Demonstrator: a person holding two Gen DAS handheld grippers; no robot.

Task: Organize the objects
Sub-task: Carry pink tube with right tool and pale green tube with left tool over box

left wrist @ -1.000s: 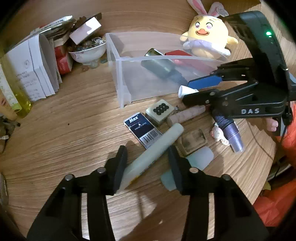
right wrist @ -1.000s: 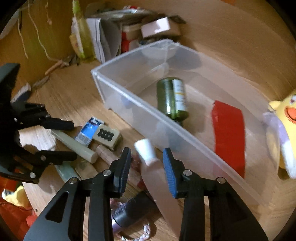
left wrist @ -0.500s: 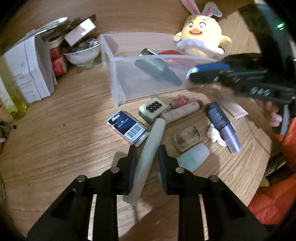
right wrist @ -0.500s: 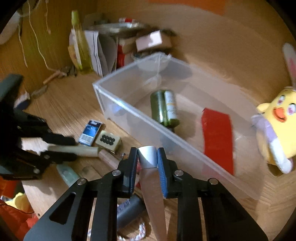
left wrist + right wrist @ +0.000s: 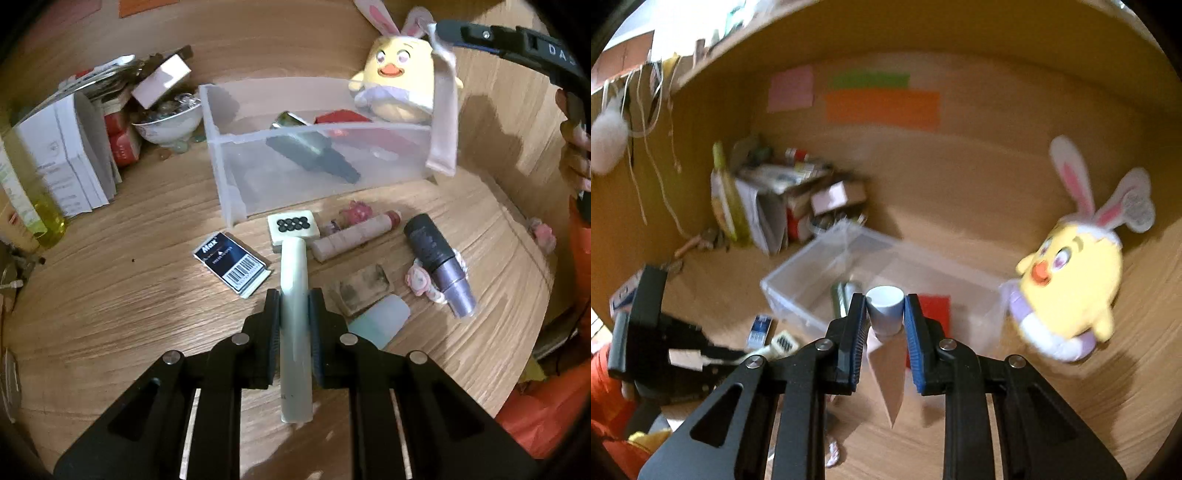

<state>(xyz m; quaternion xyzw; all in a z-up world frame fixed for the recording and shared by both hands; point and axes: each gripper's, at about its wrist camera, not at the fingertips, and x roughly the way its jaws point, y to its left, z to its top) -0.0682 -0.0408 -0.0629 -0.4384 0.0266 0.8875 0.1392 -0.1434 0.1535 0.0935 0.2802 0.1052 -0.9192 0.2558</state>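
Note:
My left gripper (image 5: 294,300) is low over the wooden table, jaws closing on a pale green tube (image 5: 293,266) that lies between the pads and touches both. My right gripper (image 5: 885,303) is raised and shut on the white cap of a pink tube (image 5: 889,373), which hangs down from it. In the left wrist view that pink tube (image 5: 443,110) dangles at the right end of the clear plastic bin (image 5: 229,177). The bin holds a green bottle (image 5: 310,147) and a red flat item (image 5: 343,117).
In front of the bin lie a mahjong tile (image 5: 293,227), a Max staples box (image 5: 231,264), a brown tube (image 5: 354,236), a purple bottle (image 5: 439,266) and a pale blue tube (image 5: 380,321). A plush chick (image 5: 399,81) sits behind it; a bowl (image 5: 168,125) and papers (image 5: 62,147) stand left.
My left gripper's jaws have narrowed around the pale green tube, which turned in line with the fingers. My right gripper shut on the pink tube and lifted it up off the table.

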